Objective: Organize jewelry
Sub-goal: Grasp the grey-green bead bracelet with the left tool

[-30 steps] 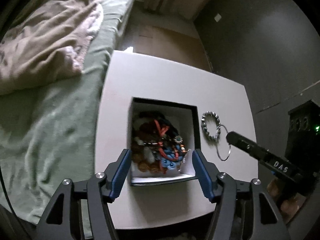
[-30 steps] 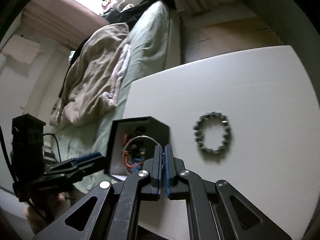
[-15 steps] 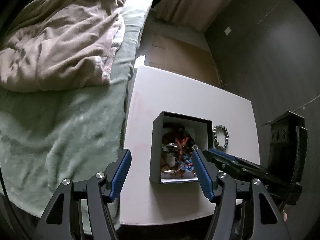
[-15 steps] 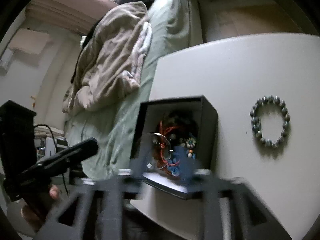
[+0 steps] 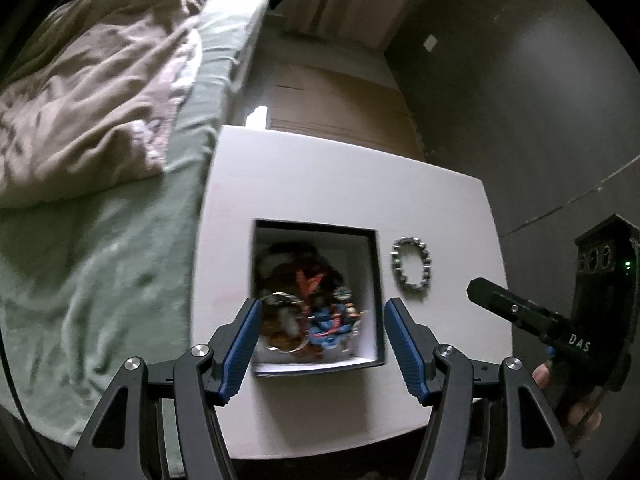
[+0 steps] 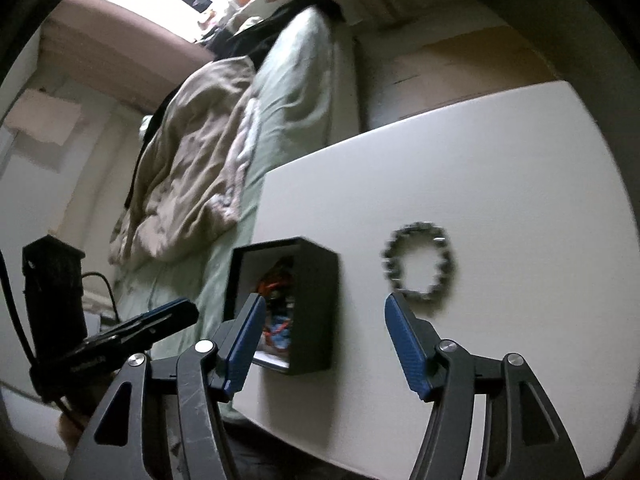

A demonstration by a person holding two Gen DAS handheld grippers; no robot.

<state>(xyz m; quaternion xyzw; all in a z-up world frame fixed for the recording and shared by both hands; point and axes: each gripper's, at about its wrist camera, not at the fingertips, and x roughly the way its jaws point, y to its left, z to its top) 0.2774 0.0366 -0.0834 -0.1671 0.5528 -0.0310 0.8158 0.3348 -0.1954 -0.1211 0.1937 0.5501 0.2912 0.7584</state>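
A black jewelry box (image 5: 376, 276) with a white inside stands on the white table (image 5: 320, 184); it also shows in the right wrist view (image 6: 316, 300). It holds a heap of jewelry (image 5: 316, 304) with a silver hoop (image 5: 282, 324) on top. A grey bead bracelet (image 5: 412, 270) lies on the table right of the box, and shows in the right wrist view (image 6: 420, 266). My left gripper (image 5: 320, 348) is open and empty, above the box's near side. My right gripper (image 6: 324, 344) is open and empty, near the box and the bracelet.
A bed with a green sheet (image 5: 100, 264) and a beige blanket (image 5: 80, 92) runs along the table's left edge. A grey wall (image 5: 520, 100) stands to the right. Wooden floor (image 5: 340, 100) lies beyond the table's far edge.
My right gripper carried the silver hoop over the box, opened and let it drop onto the heap, then drew back to the right. My left gripper stayed open.
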